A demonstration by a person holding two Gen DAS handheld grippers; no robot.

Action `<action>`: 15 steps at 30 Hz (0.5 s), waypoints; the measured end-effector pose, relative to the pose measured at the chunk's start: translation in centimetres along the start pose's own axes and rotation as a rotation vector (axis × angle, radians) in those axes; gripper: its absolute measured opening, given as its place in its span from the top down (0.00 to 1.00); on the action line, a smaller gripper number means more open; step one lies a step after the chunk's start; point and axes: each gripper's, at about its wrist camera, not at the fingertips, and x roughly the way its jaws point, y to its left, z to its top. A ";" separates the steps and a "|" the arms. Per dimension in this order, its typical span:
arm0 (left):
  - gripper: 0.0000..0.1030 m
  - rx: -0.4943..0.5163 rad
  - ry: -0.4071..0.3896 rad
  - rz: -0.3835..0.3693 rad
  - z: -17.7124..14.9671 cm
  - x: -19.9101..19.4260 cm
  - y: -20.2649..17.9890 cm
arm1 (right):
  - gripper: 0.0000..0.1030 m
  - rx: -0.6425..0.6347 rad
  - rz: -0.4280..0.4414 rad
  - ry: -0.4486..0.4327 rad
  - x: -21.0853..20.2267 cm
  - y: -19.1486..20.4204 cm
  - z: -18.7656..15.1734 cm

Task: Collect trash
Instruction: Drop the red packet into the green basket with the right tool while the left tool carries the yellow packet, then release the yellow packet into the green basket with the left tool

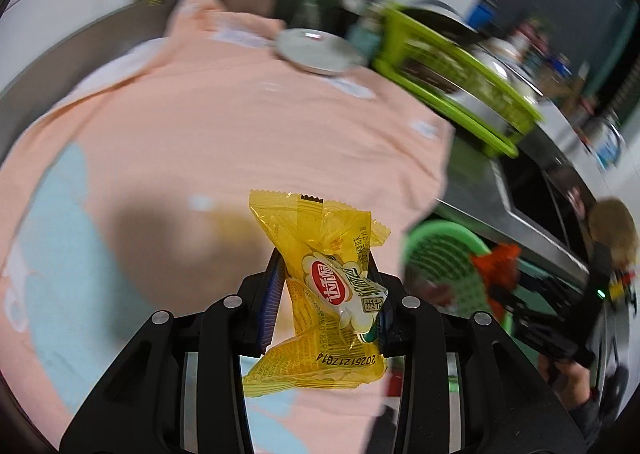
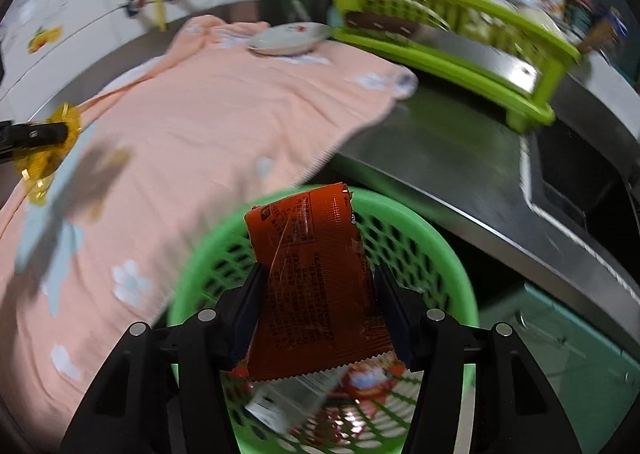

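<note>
My left gripper (image 1: 326,274) is shut on a yellow snack wrapper (image 1: 320,270), held above the peach cloth (image 1: 200,114). To its right the green basket (image 1: 440,242) shows, with the other gripper and its orange-red wrapper (image 1: 498,262) over it. In the right wrist view my right gripper (image 2: 320,286) is shut on that orange-red wrapper (image 2: 316,286), directly above the green mesh basket (image 2: 432,238). Other wrappers (image 2: 312,394) lie in the basket's bottom. The left gripper with the yellow wrapper (image 2: 48,150) appears at the far left edge.
A white plate (image 2: 288,38) rests on the far end of the cloth. A lime-green dish rack (image 2: 460,38) stands on the steel counter (image 2: 440,158); a sink (image 2: 580,178) lies to the right. A hand (image 1: 568,374) holds the right gripper.
</note>
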 end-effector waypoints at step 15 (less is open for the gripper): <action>0.61 0.125 0.155 -0.129 -3.6 7.2 -11.5 | 0.21 0.121 -0.012 -0.043 -1.2 -5.2 -1.7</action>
